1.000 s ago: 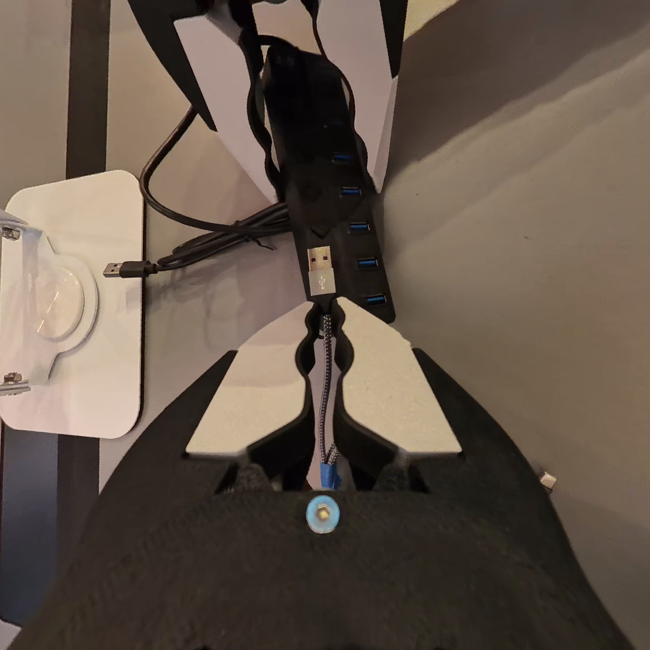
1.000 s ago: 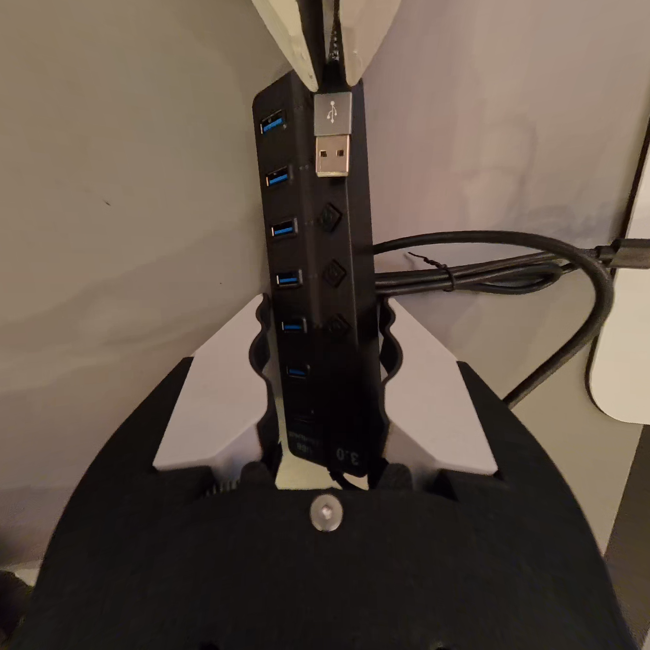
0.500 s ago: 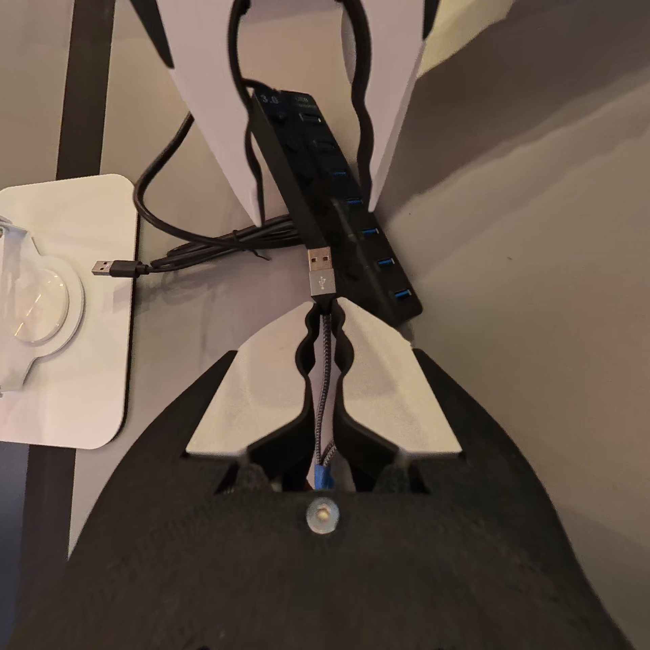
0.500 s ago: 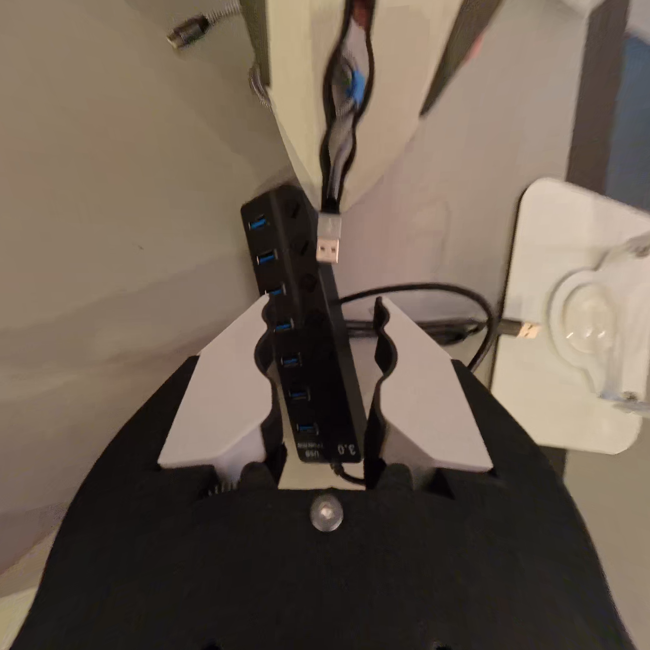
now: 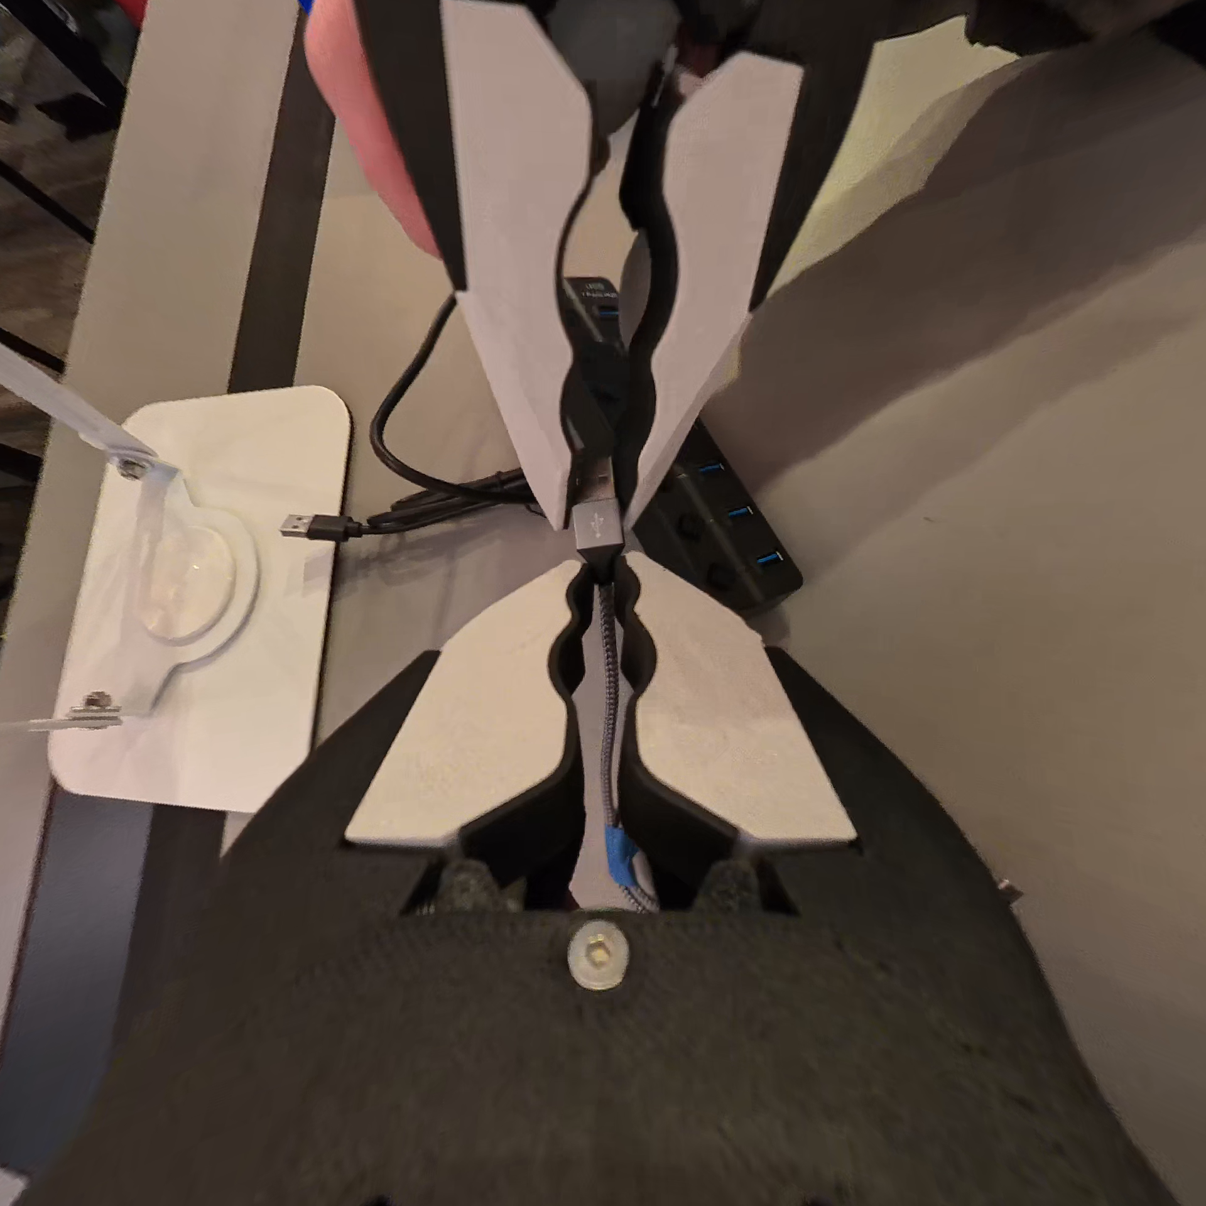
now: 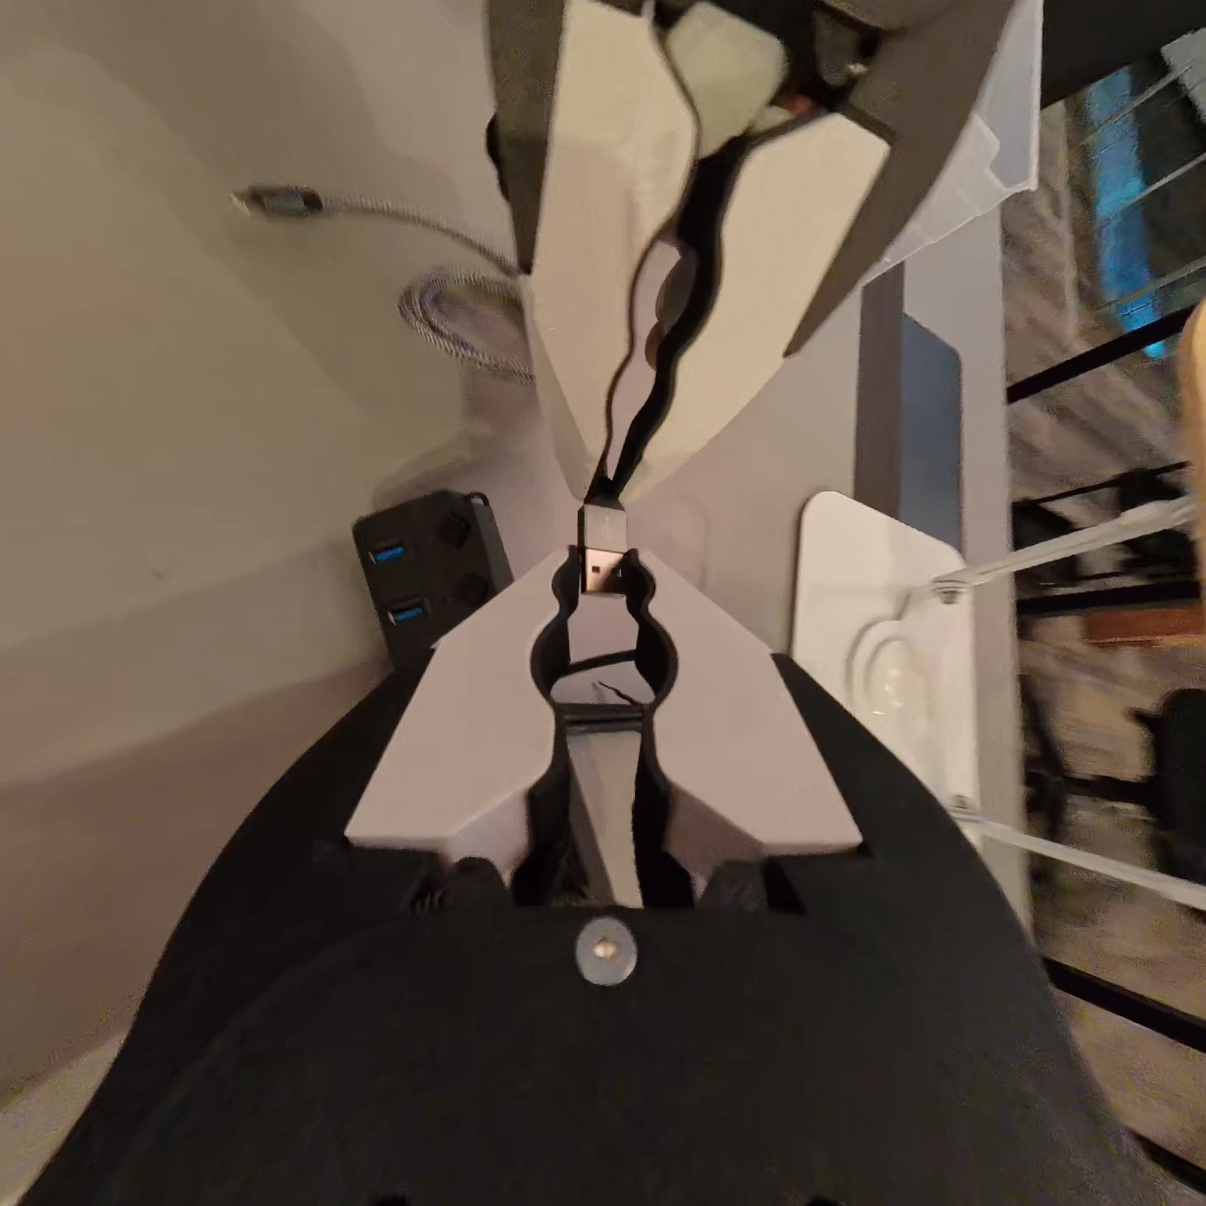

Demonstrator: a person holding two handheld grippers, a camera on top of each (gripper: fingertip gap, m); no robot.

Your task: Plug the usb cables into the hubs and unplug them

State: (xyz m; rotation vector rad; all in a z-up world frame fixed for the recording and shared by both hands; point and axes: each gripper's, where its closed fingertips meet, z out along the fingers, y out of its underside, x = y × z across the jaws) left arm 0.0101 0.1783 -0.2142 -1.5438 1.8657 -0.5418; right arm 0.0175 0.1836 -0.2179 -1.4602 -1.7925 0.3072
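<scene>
Plug (image 5: 595,522) of the braided cable sits clamped in the left tool (image 5: 600,568) at frame centre, its tip between the right tool (image 6: 603,555) fingers, which stand apart over the black hub (image 5: 731,522) on the table (image 5: 979,457); squaring it with a blue port should ease insertion.

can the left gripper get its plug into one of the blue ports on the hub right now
Probably not yet. The left gripper is shut on the braided cable, but its plug sits between the right gripper's fingertips, and the hub lies off to the side.
</scene>
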